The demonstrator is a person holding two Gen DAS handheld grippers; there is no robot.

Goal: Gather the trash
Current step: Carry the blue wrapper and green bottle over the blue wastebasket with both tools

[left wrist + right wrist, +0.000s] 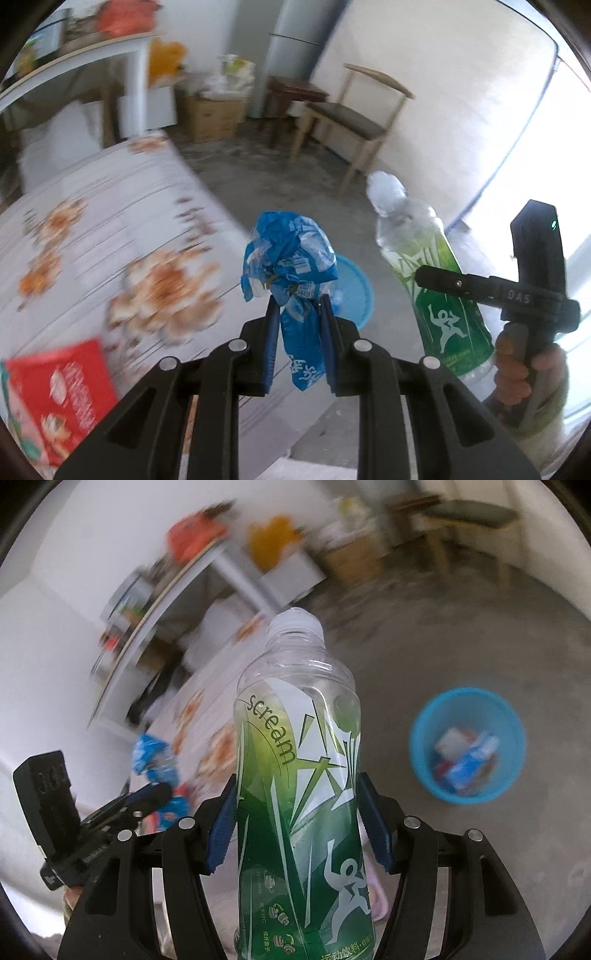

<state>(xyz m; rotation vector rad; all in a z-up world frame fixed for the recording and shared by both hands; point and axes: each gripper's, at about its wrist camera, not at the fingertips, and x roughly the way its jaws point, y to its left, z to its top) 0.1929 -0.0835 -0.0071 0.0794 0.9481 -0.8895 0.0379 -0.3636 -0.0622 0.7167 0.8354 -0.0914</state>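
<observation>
Left gripper (296, 314) fingers pinch a crinkled blue plastic wrapper (291, 266); right gripper (297, 819) fingers clamp a clear green-labelled bottle (299, 775) above the grey concrete floor (461, 635).

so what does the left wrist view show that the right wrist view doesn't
Only the left wrist view: a red packet on the flowered table, a silver fridge, and the hand holding the right gripper.

Only the right wrist view: the inside of the blue bin, with wrappers already in it, and the bottle's "scream" label.

Both: the left gripper shut on a blue wrapper, the right gripper shut on the green bottle, the bin on the floor, and a chair.
</observation>
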